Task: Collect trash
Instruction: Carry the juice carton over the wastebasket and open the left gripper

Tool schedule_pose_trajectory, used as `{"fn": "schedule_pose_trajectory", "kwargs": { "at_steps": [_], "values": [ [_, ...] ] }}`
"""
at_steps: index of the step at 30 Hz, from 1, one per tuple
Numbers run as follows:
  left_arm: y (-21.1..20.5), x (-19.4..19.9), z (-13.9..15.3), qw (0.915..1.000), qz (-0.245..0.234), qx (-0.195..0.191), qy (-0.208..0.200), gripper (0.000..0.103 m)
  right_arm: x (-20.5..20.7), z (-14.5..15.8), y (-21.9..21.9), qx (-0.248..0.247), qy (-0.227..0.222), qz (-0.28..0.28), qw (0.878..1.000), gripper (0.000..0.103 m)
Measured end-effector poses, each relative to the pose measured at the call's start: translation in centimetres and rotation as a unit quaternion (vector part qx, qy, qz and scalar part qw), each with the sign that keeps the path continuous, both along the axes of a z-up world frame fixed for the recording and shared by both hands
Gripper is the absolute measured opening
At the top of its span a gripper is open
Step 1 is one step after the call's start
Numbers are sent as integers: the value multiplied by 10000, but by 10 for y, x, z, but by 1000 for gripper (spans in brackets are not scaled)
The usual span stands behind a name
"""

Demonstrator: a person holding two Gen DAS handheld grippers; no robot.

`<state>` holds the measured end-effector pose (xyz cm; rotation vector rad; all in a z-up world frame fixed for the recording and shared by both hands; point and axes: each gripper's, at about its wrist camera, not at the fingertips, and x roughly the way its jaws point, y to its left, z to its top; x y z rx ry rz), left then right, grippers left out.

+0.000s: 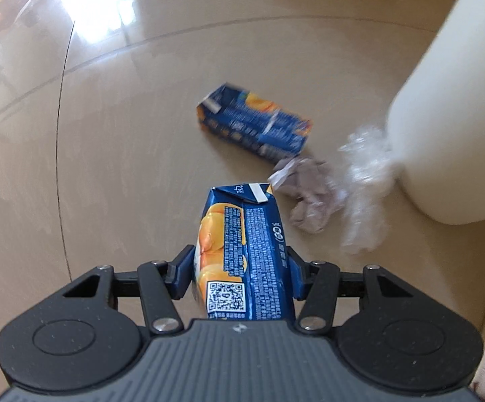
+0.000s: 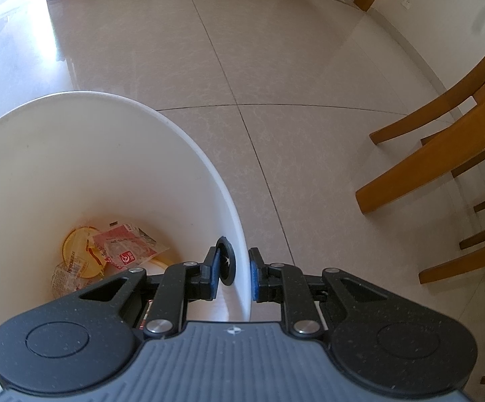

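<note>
Trash in the left wrist view: a blue juice carton (image 1: pixel 239 251) is clamped in the left gripper (image 1: pixel 240 268) above the floor (image 1: pixel 125 167), where a second carton (image 1: pixel 255 120), crumpled paper (image 1: pixel 306 194) and clear plastic wrap (image 1: pixel 366 174) lie beside the white bin (image 1: pixel 460 117). In the right wrist view, the right gripper (image 2: pixel 234 276) pinches the bin's rim; wrappers (image 2: pixel 108 251) lie inside.

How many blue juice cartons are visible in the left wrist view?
2. One juice carton is clamped in the left gripper. The other carton lies on the floor ahead, near the white bin. More may be hidden.
</note>
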<state>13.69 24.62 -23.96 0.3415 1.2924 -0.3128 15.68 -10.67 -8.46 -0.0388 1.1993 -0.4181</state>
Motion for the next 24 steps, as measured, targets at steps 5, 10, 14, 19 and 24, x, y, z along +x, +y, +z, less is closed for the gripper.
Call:
{"fn": "schedule_pose_trajectory", "kwargs": {
  "at_steps": [5,10,14,19,24],
  "values": [
    [-27,-7,68,9971,-763,-76,-32,54,-1,0,0,-15,10,14,10000,21],
    [-68,-16,147,9866,-1583,-358,-172,54,-1,-2,2,-49,23,32,10000,22],
    [-108,-18,197,9752,-2015,-869,-302,54,0,-1,2,-20,25,-7,10000,21],
    [-159,-16,223,9607,-2375,-1353,-488,54,1,0,1,-15,40,-5,10000,22],
    [-194,-21,225,9518,-2543,-1549,-733,77,0,1,-3,53,19,-23,10000,22]
  ]
}}
